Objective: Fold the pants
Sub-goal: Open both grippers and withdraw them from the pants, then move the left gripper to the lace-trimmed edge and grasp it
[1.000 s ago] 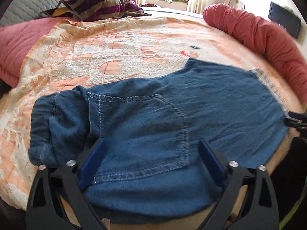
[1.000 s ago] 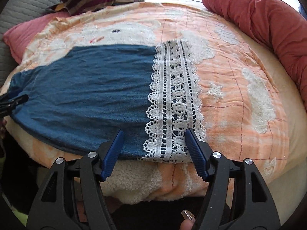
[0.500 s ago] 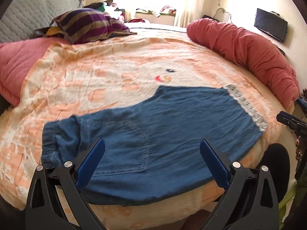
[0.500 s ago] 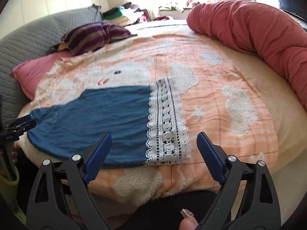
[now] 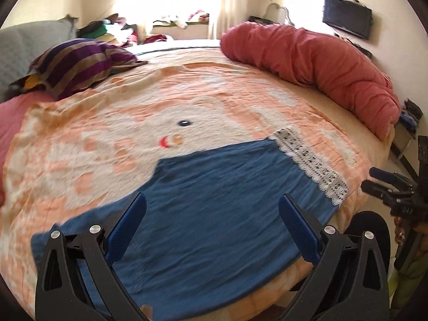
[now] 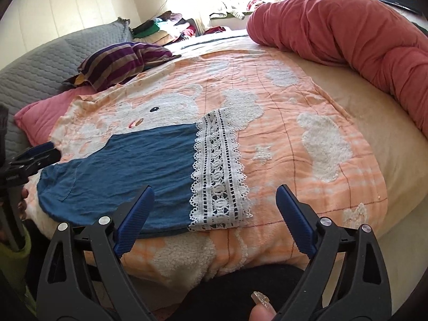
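Blue denim pants [image 5: 227,176] with a white lace hem [image 5: 313,165] lie folded flat near the front edge of the bed. In the right wrist view the pants [image 6: 128,160] are at the left and the lace hem [image 6: 216,174] is in the middle. My left gripper [image 5: 211,200] hovers above the pants' middle, open, with nothing between its blue pads. My right gripper [image 6: 215,190] hangs above the lace end, jaws wide open and empty. Each gripper shows at the edge of the other view: the right gripper [image 5: 385,184] and the left gripper [image 6: 34,157].
An orange and white blanket [image 6: 307,101] covers the bed. A rolled red duvet [image 6: 361,32] runs along the right side. A striped pillow [image 5: 77,64] and a pink pillow [image 6: 42,112] lie at the left. A grey headboard [image 6: 40,58] is behind them. A TV [image 5: 347,16] hangs on the wall.
Both grippers have lifted up and back from the pants. The left one has shifted right, away from the waistband. The right jaws have spread wider.
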The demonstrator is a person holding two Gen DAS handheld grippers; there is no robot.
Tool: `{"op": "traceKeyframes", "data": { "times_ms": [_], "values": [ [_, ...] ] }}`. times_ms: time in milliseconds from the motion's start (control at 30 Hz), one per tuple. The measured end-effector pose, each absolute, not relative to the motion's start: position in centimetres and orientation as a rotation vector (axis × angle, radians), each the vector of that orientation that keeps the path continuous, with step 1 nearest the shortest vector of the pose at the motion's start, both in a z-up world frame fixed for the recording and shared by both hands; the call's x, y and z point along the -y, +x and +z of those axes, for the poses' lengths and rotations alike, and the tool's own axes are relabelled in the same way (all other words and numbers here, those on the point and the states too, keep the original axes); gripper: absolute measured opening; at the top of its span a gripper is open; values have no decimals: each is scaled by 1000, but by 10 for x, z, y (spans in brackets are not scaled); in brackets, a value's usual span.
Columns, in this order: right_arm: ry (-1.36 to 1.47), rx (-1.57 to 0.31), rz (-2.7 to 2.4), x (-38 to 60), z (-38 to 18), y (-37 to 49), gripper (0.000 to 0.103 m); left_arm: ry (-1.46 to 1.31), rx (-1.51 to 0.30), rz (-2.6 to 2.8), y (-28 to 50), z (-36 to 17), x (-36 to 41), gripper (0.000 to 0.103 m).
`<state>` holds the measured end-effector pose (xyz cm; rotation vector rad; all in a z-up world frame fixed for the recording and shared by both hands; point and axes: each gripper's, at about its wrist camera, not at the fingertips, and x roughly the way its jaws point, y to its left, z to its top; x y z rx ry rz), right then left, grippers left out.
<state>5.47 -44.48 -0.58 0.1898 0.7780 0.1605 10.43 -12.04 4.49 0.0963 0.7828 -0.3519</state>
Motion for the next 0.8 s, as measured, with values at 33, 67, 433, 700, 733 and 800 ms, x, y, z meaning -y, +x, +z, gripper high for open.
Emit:
{"op": "traceKeyframes", "data": {
  "times_ms": [33,67,433,700,733,800],
  "values": [
    [196,-778,155,446,-7,55,86,108,-781,-363,109,45,128,98],
    [202,-777,154,447,-7,55,86,119,-779,-369,112,45,134,98],
    [263,-817,169,448,-25,64,86,173,-829,-465,171,36,200,98],
    [315,-856,161,445,-37,73,86,224,-858,-518,215,25,238,98],
    [321,-866,157,445,-40,76,86,229,-863,-524,220,22,241,98],
    [329,-878,154,443,-43,79,86,230,-876,-537,229,16,247,98]
  ]
}}
